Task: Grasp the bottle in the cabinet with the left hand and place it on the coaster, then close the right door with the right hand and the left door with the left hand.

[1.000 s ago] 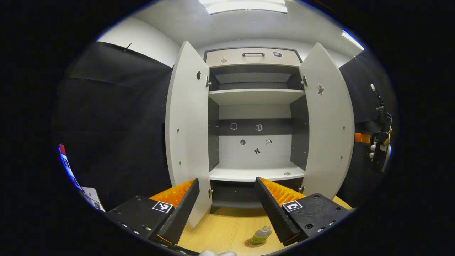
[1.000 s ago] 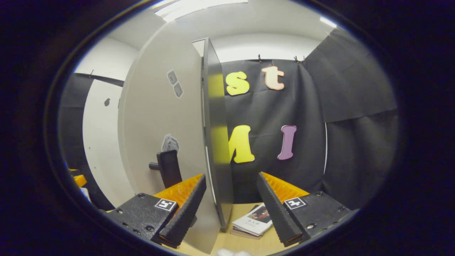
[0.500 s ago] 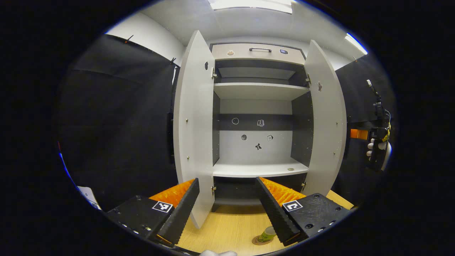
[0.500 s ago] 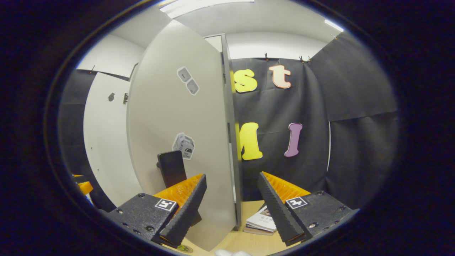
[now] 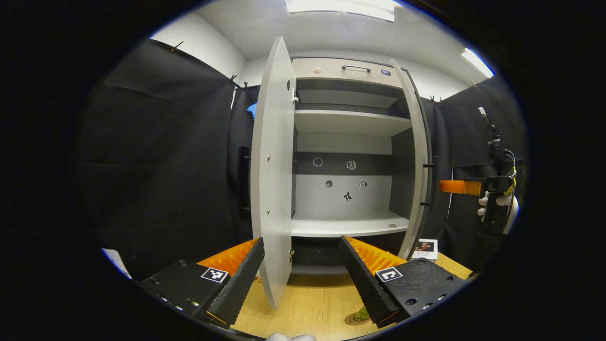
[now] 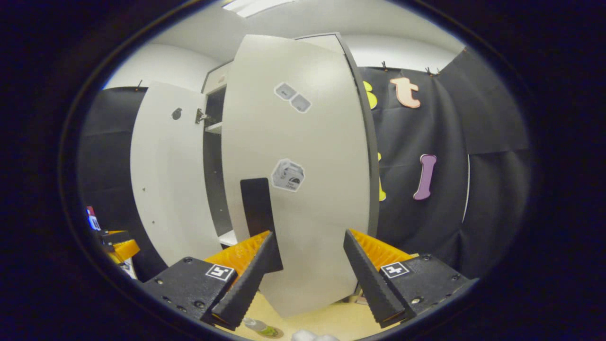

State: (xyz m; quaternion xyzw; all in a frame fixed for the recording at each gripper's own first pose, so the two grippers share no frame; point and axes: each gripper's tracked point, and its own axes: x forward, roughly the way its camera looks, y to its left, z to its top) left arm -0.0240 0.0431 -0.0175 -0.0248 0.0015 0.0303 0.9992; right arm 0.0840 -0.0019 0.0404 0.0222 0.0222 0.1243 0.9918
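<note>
The white cabinet stands with both doors partly open and bare shelves. In the left gripper view the left door is nearly edge-on, just past my open left gripper. The green bottle stands on the round coaster on the table, half hidden behind one finger. The right door is swung partway in. My right gripper, held by a gloved hand, is level with that door's outer side. In the right gripper view my open right gripper faces the right door close up, beside its black handle. The bottle lies low in that view.
A book lies on the wooden table to the right of the cabinet. A drawer with a handle tops the cabinet. Black cloth walls close in on both sides. The left gripper appears far left in the right gripper view.
The right door has swung inward, from wide open to partly shut. My right gripper has come round to the door's outer face. The left gripper view has shifted, so the left door looks more edge-on.
</note>
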